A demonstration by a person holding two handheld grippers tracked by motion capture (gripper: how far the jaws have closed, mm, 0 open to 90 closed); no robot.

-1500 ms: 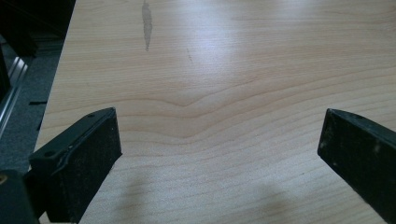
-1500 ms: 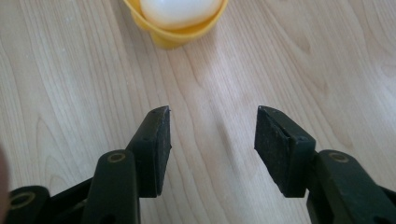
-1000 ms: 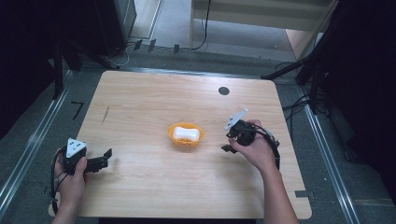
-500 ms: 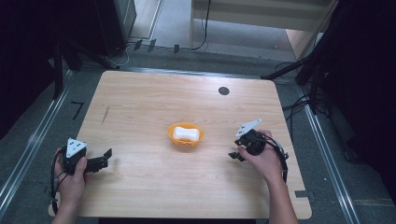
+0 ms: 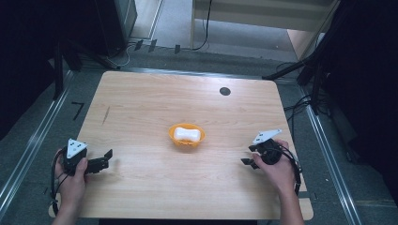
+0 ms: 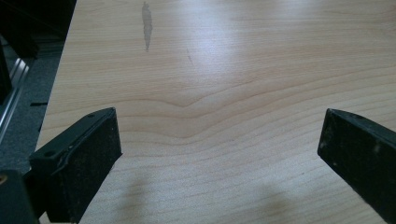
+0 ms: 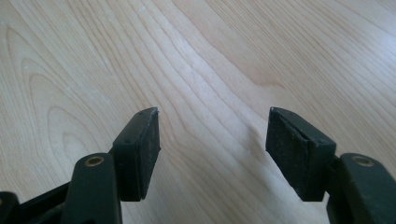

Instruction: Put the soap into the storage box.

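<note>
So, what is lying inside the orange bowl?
Inside the orange bowl lies one white, bone-shaped object, seen from the high view. It covers most of the bowl's floor, so anything beneath it cannot be seen.

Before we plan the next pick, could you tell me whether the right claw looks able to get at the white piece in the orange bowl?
Probably yes. The right claw is open and empty, with bare table between it and the orange bowl. The white piece lies uncovered on top.
</note>
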